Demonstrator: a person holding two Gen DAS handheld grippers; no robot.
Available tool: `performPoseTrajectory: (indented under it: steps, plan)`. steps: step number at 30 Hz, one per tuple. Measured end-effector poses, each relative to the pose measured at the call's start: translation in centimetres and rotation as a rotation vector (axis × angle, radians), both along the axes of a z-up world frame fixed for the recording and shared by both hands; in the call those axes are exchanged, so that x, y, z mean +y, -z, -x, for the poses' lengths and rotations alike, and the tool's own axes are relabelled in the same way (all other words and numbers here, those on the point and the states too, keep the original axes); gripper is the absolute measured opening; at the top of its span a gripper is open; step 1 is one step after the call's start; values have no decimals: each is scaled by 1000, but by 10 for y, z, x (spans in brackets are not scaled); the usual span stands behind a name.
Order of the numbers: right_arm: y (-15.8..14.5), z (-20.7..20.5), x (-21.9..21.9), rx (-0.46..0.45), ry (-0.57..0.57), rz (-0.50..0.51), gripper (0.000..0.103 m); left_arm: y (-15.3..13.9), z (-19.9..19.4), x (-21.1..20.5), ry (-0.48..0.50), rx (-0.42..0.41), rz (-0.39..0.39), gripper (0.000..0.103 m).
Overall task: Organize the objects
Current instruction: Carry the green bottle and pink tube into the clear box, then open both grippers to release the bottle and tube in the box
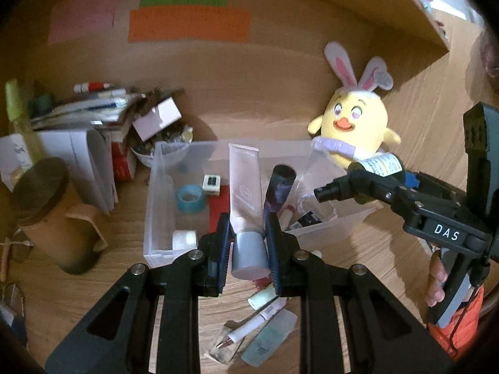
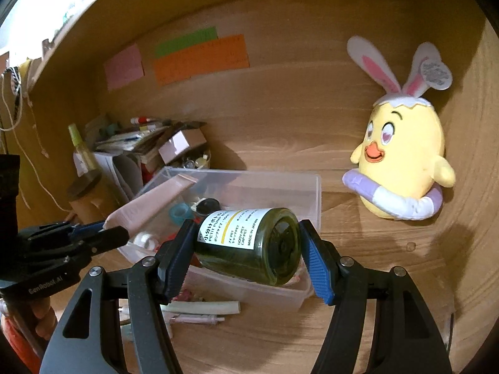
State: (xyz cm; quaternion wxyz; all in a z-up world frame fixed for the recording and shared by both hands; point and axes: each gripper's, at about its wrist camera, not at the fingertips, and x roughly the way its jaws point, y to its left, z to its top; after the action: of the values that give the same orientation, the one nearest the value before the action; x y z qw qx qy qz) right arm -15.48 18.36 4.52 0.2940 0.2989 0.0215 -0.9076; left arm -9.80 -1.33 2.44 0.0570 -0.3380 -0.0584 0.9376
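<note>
Left tool [image 1: 248,243] clamps a pink tube [image 1: 244,187] by its grey cap above the clear bin [image 1: 162,168], hiding part of its contents. Right tool [image 2: 246,254] grips a dark green bottle [image 2: 249,246]; its pump end is hidden behind.

Light: I see dim, warm indoor light on both wrist views, with a blown-out white patch at one top corner of each.
Shadows: the plush chick [image 2: 402,159] throws a soft shadow to its right on the wooden desk [image 2: 389,296].
Blur: my left view smears the paper stack [image 1: 93,106] at the left.
Distortion: strong fisheye bending; black vignette at every corner.
</note>
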Motion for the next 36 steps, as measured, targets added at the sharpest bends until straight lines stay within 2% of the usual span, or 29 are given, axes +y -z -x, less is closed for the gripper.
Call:
performPoseTrajectory:
  steps: [7, 15, 28, 30, 32, 36]
  plan:
    - [21, 19, -14, -57, -3, -46, 62, 15, 19, -6, 20, -63, -28, 22]
    - [43, 35, -27, -132, -13, -81, 62, 20, 41, 0, 76, -116, 2, 21]
    - [50, 38, -46, -127, -27, -141, 62, 27, 57, -7, 91, -172, -16, 21]
    - [49, 37, -46, -125, -30, -142, 66, 28, 57, -7, 93, -175, -14, 21]
    - [47, 34, -47, -113, -29, -146, 69, 27, 56, -7, 93, -174, -12, 23]
    - [41, 29, -48, -91, -24, -155, 73, 22, 51, -8, 78, -154, -5, 39]
